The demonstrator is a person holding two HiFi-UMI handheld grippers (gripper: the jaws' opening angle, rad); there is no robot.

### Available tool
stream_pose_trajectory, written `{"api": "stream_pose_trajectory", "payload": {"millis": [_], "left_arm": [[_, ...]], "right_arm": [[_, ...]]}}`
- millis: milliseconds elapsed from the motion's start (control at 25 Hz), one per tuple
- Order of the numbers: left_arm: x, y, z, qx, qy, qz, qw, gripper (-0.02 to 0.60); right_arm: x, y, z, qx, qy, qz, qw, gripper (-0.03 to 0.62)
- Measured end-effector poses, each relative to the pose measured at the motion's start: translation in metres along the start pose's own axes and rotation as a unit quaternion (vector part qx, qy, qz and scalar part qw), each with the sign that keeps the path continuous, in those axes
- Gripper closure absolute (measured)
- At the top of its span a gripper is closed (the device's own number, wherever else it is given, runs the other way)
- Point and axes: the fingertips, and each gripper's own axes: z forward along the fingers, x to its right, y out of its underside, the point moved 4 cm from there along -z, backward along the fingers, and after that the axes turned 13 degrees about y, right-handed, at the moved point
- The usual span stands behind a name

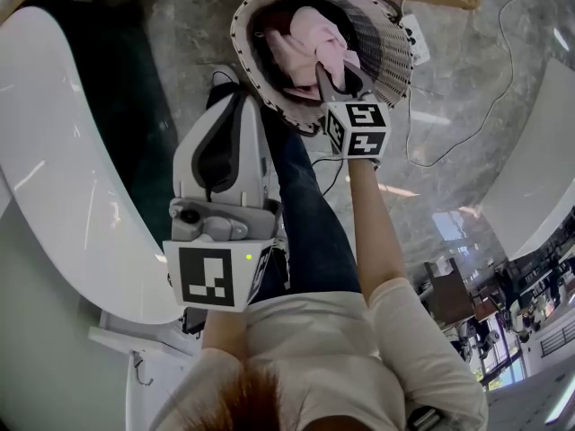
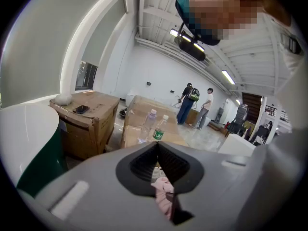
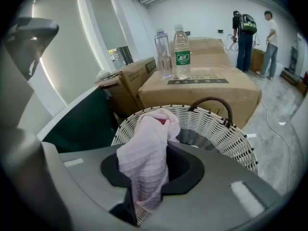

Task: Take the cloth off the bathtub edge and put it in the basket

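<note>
The pink cloth (image 1: 310,41) hangs over the opening of the white woven basket (image 1: 395,48) on the floor at the top of the head view. My right gripper (image 1: 329,72) is shut on it from above. In the right gripper view the cloth (image 3: 144,160) is bunched between the jaws of the right gripper (image 3: 150,179), just above the basket (image 3: 216,129) and its brown handle. My left gripper (image 1: 225,92) is held lower left, beside the basket's rim and shut with nothing in it. In its own view the left gripper (image 2: 158,150) shows a bit of the cloth (image 2: 163,194) beyond it. The white bathtub edge (image 1: 63,169) runs along the left.
Cardboard boxes (image 3: 211,83) stand right behind the basket, with two water bottles (image 3: 181,52) on top. A cable (image 1: 467,106) trails over the marble floor to the right. The holder's jeans leg (image 1: 310,223) is between the grippers. Two people (image 3: 245,32) stand far back.
</note>
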Motion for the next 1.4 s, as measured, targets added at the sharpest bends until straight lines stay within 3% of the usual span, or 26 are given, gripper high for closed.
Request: {"api": "stream_pose_trajectory", "payload": {"millis": [200,600,1400], "left_arm": [[0.000,0.004,0.001,-0.004,0.000,-0.006,1.0000,0.532],[-0.002,0.009,-0.003,-0.014,-0.003,-0.008,0.9999,0.532],[0.003,0.011,0.003,-0.019,0.007,-0.013,0.9997,0.532]], "right_arm": [[0.008,0.009,0.021,-0.024,0.004,0.016,1.000,0.497],[0.014,0.040,0.064,-0.078,0.022,-0.006,0.997,0.496],[0.024,0.054,0.066,-0.109,0.021,0.011,0.994,0.451]]}}
